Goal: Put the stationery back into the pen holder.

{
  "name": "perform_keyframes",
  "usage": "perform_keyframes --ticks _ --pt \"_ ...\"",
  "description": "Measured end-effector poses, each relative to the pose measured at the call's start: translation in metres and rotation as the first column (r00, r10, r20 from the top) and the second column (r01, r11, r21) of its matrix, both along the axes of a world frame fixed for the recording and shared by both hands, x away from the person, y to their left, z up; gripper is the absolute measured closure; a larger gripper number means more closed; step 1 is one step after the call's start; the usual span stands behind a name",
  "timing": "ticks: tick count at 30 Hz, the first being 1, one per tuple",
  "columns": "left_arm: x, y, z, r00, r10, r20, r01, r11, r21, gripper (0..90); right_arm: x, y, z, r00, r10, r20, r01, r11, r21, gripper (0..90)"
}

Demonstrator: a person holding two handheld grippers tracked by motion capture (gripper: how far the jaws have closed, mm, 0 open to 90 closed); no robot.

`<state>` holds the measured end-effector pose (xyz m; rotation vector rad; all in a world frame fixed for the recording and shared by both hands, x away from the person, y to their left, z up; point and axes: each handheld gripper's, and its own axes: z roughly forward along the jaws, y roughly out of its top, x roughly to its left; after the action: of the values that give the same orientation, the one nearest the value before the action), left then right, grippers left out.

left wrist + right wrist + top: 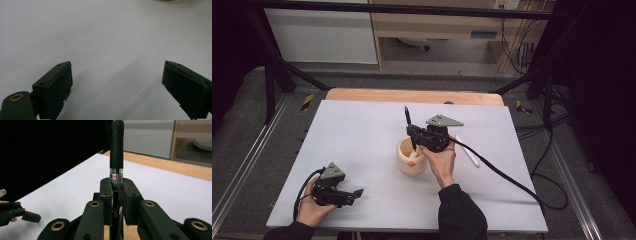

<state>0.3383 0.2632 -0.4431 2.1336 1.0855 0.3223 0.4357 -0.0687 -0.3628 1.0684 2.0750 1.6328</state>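
Pen (116, 150): black, upright, pinched low on barrel in your right gripper (117, 202), above cream cup (411, 159) mid-table. Jaws shut on it. Risk: off-centre descent tips light cup; thin grip lets pen swivel. Left gripper (117, 85): jaws wide, holding nothing, near table's front-left.

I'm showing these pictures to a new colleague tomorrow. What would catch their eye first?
Probably the right gripper near the middle of the white table, clamped on an upright black pen above a cream cup. Next, the left gripper, resting open near the table's front left corner, and a white pen lying to the right of the cup.
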Motion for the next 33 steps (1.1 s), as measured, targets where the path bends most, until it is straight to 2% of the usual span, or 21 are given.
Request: perform_keyframes --ticks 11,14,26,29,33 --pt "0.0 -0.001 -0.001 1.0 -0.001 -0.002 0.001 1.0 0.001 9.7 -0.005 -0.001 -0.025 0.9993 0.016 -0.032 -0.017 1.0 -0.018 80.0" --pt "0.0 -0.001 -0.001 1.0 -0.002 -0.003 0.002 1.0 0.002 9.6 -0.006 0.0 -0.029 0.999 0.027 -0.035 -0.028 0.999 -0.038 79.9" --pt "0.0 -0.001 -0.001 1.0 -0.004 -0.005 0.004 1.0 0.003 9.5 -0.011 0.004 -0.038 0.9979 0.05 -0.041 -0.055 0.992 -0.117 79.2" --pt "0.0 -0.001 -0.001 1.0 -0.005 -0.005 0.005 1.0 0.002 9.5 -0.012 0.003 -0.038 0.9978 0.055 -0.037 -0.059 0.989 -0.135 74.9" --pt "0.0 -0.001 -0.001 1.0 -0.005 -0.006 0.005 1.0 0.002 9.5 -0.015 0.001 -0.033 0.9975 0.068 -0.019 -0.07 0.988 -0.137 71.3"
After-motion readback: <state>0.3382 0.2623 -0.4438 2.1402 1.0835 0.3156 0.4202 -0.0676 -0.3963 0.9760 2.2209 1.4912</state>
